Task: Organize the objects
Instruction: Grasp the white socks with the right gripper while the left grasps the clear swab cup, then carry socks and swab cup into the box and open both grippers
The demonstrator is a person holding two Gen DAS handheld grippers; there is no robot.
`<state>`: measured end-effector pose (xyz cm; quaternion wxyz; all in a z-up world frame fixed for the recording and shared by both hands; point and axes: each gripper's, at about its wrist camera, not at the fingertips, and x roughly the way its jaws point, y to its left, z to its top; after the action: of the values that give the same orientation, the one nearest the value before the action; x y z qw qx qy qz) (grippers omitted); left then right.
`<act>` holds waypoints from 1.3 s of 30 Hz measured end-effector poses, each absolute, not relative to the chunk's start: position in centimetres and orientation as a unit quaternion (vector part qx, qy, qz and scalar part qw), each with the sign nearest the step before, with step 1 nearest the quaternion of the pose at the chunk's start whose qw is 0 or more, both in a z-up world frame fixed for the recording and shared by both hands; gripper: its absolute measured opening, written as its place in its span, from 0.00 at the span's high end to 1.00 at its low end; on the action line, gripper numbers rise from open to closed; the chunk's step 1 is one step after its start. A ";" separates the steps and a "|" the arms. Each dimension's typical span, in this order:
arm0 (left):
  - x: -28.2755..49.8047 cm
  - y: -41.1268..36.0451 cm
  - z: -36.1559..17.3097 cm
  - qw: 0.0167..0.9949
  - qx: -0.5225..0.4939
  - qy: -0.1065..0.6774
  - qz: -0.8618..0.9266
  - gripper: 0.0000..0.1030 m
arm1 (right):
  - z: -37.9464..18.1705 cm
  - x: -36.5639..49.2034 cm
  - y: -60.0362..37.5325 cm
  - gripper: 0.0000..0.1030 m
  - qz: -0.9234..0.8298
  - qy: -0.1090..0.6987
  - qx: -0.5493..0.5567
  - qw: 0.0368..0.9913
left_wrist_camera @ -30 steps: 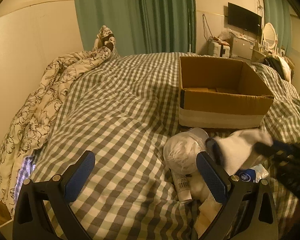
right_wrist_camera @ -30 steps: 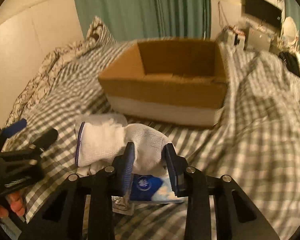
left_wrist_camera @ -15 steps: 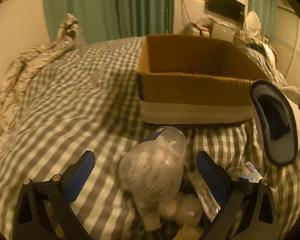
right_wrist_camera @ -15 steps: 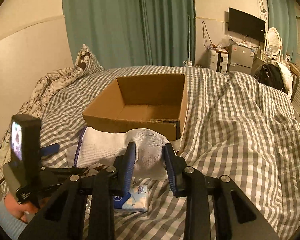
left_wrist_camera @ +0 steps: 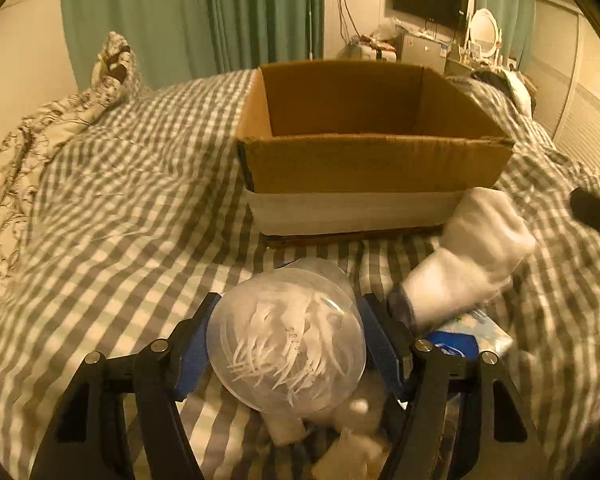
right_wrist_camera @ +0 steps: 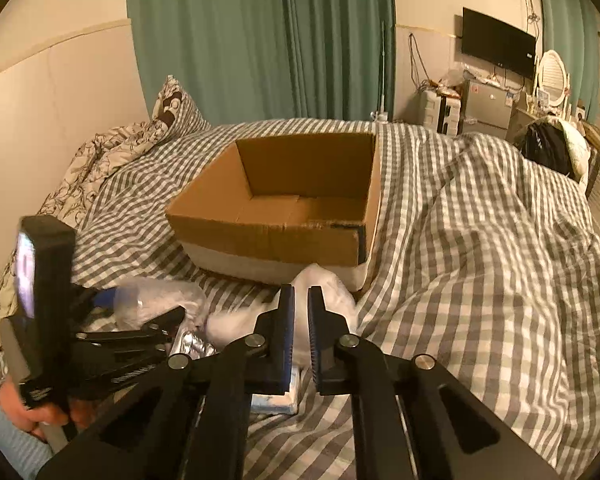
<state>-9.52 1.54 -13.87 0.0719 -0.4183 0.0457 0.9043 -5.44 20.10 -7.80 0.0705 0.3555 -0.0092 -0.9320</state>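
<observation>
An open, empty cardboard box (left_wrist_camera: 376, 168) sits on the checked bed; it also shows in the right wrist view (right_wrist_camera: 284, 216). My left gripper (left_wrist_camera: 288, 340) is shut on a clear plastic jar of white floss picks (left_wrist_camera: 286, 344), just in front of the box. My right gripper (right_wrist_camera: 301, 304) is nearly closed and holds nothing. The white glove (left_wrist_camera: 472, 256) lies loose in front of the box's right corner; it also shows in the right wrist view (right_wrist_camera: 324, 292) just beyond my right fingertips. A blue-and-white tissue packet (left_wrist_camera: 460, 340) lies under the glove.
Small white items and a foil blister pack (right_wrist_camera: 192, 346) lie in the pile on the checked duvet (left_wrist_camera: 120, 232). A floral quilt (left_wrist_camera: 28, 152) is bunched at the left. Green curtains, a TV and a dresser stand at the back.
My left gripper closed on the jar of floss picks. My right gripper let go of the white glove, which dropped onto the bed before the box, and its jaws closed.
</observation>
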 end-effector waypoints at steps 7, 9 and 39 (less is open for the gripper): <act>-7.3 -0.8 -11.5 0.020 -0.395 0.036 0.918 0.32 | -8.4 -5.9 19.6 0.25 -0.931 -0.011 0.357 0.075; -7.3 -1.3 -11.0 0.012 -0.388 0.033 0.921 0.33 | -9.1 -6.8 19.7 0.25 -0.929 -0.015 0.366 0.058; -10.4 1.6 0.0 0.073 -0.290 0.020 0.954 0.35 | 4.6 -9.3 19.8 0.59 -0.967 0.030 0.246 0.053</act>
<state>-10.38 1.64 -0.01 0.0731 -0.2902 0.0196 0.9540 -9.28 19.76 4.58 0.0532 0.2464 0.0296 -0.9672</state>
